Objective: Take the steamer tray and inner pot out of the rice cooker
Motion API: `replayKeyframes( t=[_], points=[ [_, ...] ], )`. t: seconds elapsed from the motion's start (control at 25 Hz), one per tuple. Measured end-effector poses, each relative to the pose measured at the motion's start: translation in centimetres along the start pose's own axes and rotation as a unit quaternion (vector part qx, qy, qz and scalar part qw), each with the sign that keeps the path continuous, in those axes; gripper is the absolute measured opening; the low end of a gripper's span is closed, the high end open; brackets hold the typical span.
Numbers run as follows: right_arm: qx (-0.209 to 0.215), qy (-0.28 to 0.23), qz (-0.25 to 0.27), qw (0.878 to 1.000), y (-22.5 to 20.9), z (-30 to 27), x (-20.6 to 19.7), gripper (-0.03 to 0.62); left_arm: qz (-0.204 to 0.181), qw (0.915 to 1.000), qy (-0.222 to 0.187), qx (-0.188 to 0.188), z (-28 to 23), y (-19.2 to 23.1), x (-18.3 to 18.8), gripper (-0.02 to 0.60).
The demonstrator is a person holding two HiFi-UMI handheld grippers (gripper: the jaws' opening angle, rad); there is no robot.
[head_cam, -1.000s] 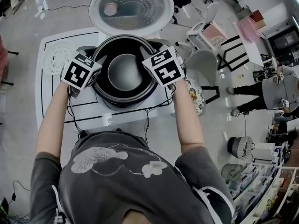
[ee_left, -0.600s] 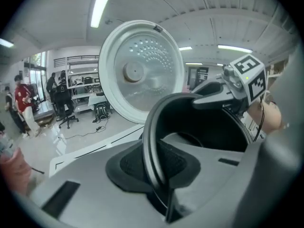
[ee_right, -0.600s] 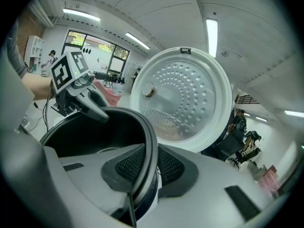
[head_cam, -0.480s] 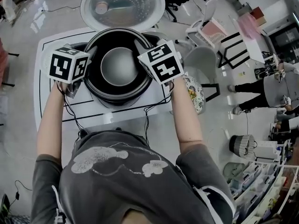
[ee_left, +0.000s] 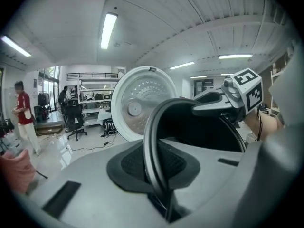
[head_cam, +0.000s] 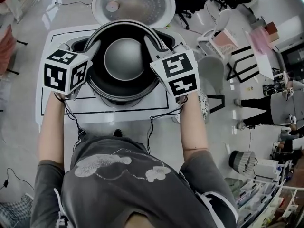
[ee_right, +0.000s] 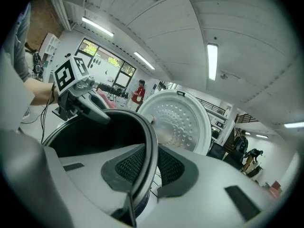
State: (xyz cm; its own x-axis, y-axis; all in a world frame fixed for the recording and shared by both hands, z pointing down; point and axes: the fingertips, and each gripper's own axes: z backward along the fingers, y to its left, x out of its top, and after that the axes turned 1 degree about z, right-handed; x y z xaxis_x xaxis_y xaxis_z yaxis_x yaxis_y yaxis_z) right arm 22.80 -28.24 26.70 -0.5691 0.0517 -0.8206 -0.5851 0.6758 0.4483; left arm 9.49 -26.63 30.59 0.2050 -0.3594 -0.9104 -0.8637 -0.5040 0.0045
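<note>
I'm gripping the inner pot (head_cam: 124,61) by its rim (ee_left: 151,137) from both sides. The left gripper (ee_left: 156,167) has just been closing its jaws and is now pinching the left edge, and the right gripper (ee_right: 146,170) is clamping the opposite edge. The pot is hanging between them over the rice cooker (head_cam: 78,44), whose body is peeking out underneath on the white table (head_cam: 54,34). Behind it, the lid (head_cam: 133,1) is standing wide open.

No legible txt, labels or nos. in any view.
</note>
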Motion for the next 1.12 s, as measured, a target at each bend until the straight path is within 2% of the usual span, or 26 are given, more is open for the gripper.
replayKeyframes(
  t=[0.36,0.6,0.88,1.12],
  points=[
    [-0.013,-0.053,0.02,0.998,2.1,2.1,6.5,0.092,-0.021,0.9984,-0.049,0.019,6.2,1.6,2.7,0.049],
    [-0.008,-0.079,0.04,0.996,5.8,1.9,12.4,0.092,-0.022,0.9962,-0.074,0.039,12.3,4.8,3.1,0.049],
    [0.029,-0.092,0.042,0.994,13.8,-2.1,18.4,0.092,-0.003,0.9955,-0.062,0.071,20.0,11.7,-0.4,0.049],
    [0.065,-0.069,0.024,0.995,20.0,-6.2,19.5,0.092,0.024,0.9965,-0.026,0.076,23.3,16.4,-5.3,0.049]
  ],
)
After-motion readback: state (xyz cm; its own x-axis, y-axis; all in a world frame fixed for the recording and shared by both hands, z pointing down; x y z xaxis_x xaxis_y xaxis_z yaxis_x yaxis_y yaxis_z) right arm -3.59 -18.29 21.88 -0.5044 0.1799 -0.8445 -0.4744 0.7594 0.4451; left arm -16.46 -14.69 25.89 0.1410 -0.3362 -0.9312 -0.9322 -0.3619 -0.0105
